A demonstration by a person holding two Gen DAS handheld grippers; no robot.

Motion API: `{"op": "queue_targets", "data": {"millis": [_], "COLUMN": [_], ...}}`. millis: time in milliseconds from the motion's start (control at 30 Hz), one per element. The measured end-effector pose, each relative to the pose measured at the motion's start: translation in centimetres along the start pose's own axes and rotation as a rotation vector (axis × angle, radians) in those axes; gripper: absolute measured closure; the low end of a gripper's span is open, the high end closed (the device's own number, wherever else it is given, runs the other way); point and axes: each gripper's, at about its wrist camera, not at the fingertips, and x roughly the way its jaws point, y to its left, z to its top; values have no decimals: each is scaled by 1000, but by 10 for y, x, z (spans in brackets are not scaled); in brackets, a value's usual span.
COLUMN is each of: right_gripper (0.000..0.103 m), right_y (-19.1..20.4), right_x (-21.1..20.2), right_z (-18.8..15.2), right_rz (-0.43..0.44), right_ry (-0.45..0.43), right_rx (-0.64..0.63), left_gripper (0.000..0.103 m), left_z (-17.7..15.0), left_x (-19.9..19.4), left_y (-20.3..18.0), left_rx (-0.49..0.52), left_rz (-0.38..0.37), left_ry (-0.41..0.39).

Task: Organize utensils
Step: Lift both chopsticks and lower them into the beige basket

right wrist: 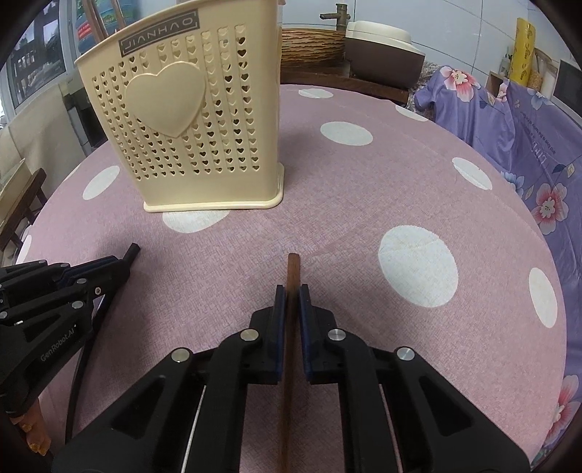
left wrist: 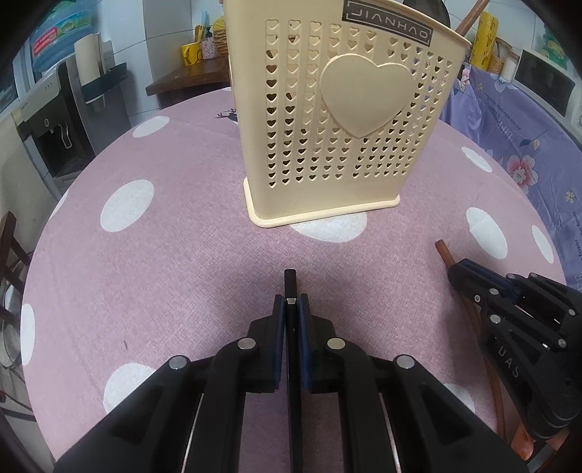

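Note:
A cream plastic utensil holder (left wrist: 338,120) with heart-shaped holes stands upright on the round pink polka-dot table (left wrist: 163,254); it also shows in the right wrist view (right wrist: 196,123). A brown wooden handle (left wrist: 471,18) sticks out of its top. My left gripper (left wrist: 291,305) is shut on a black utensil handle (left wrist: 290,283), just above the table in front of the holder. My right gripper (right wrist: 292,294) is shut on a brown wooden utensil handle (right wrist: 293,269). Each gripper shows in the other's view, the right one (left wrist: 473,280) and the left one (right wrist: 109,269).
A purple floral cloth (right wrist: 527,145) drapes over furniture to the right of the table. A water dispenser (left wrist: 62,127) stands at the left. A wooden basin and a cooker (right wrist: 382,47) sit on a counter behind the table.

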Motion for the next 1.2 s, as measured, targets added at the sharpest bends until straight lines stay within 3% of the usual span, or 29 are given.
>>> {"op": "queue_targets", "data": {"millis": [267,467,733,967,1200], "right_gripper": [95,95,95,95,95], "right_y": [-11,-26,-34,-37,-26], "right_x": [-22,-75,-172,-220,-227], "right_z": [2,7,-1,-19,-17], "right_rz": [74,180,265,261,250], "right_ry": [-50,-170,-376,-451,-470], "right_rx": [43,100,91,74,47], "left_gripper": [95,95,95,95,95], "left_z": [2,4,-12,-27,-26], "left_x": [-20,-79,-168,-196,-198], "left_y": [10,16,23,33,34], "left_rx": [-35,-36,19,4,-4], "left_rz": [-59,-155,-212,-267,-282], "left_ry": [-53,-181,-378,-441,-457]}}
